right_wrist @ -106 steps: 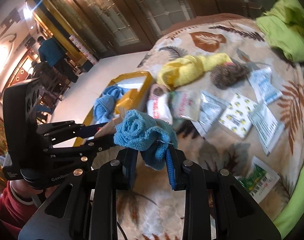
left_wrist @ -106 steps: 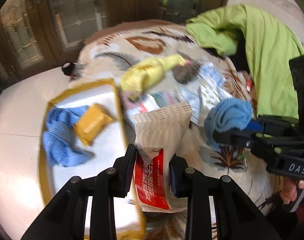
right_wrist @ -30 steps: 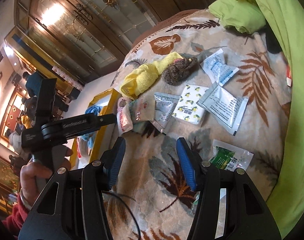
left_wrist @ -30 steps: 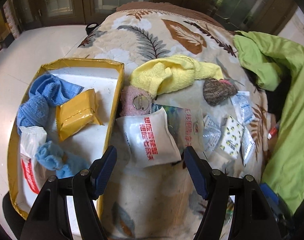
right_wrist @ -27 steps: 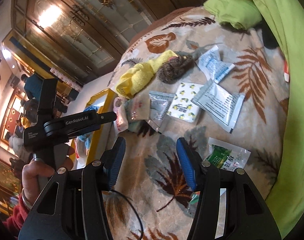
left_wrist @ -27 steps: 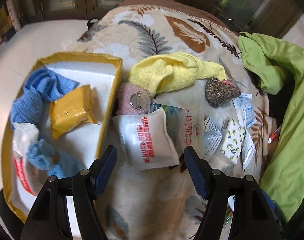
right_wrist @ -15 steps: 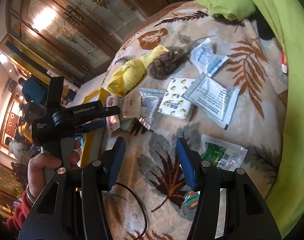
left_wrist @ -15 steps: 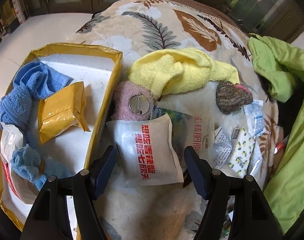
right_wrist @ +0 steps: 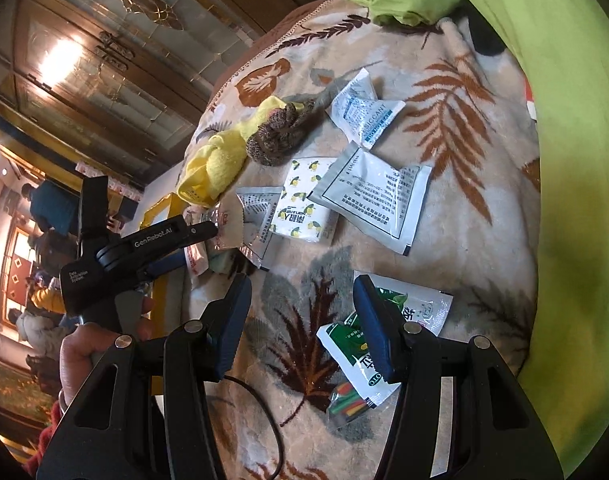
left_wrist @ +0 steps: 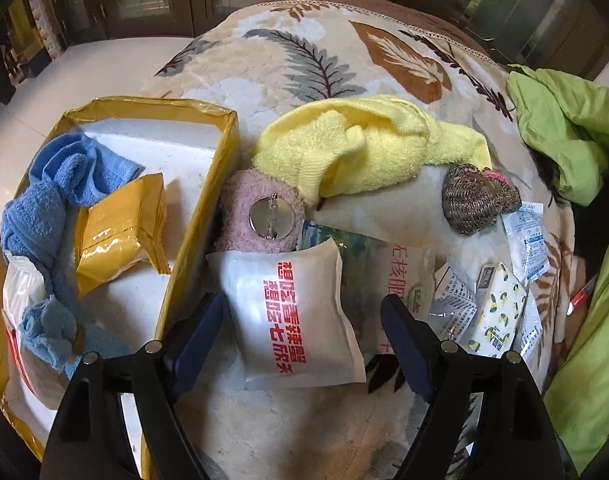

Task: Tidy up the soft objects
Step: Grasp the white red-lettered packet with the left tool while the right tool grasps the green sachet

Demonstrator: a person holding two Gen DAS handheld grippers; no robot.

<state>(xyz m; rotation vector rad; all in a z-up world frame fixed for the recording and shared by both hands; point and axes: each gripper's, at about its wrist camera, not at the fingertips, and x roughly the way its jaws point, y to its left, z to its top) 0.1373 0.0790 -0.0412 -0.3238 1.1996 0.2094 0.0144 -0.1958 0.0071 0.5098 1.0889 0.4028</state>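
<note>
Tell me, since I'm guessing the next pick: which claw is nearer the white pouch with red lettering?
Left. The left claw, open, straddles the white pouch with red lettering without pressing it. The right claw, open and empty, hovers over the blanket by the green sachet.

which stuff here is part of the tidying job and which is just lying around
Job: yellow tray, white packet, yellow towel, pink plush, knitted ball, sachets.

Lying about: green cloth, black cable, red pen.

A crumpled yellow terry towel (left_wrist: 368,148) hid part of a fuzzy pink plush piece (left_wrist: 240,216); a green-printed sachet (right_wrist: 416,312) lay partly behind the right tool (right_wrist: 300,328).
</note>
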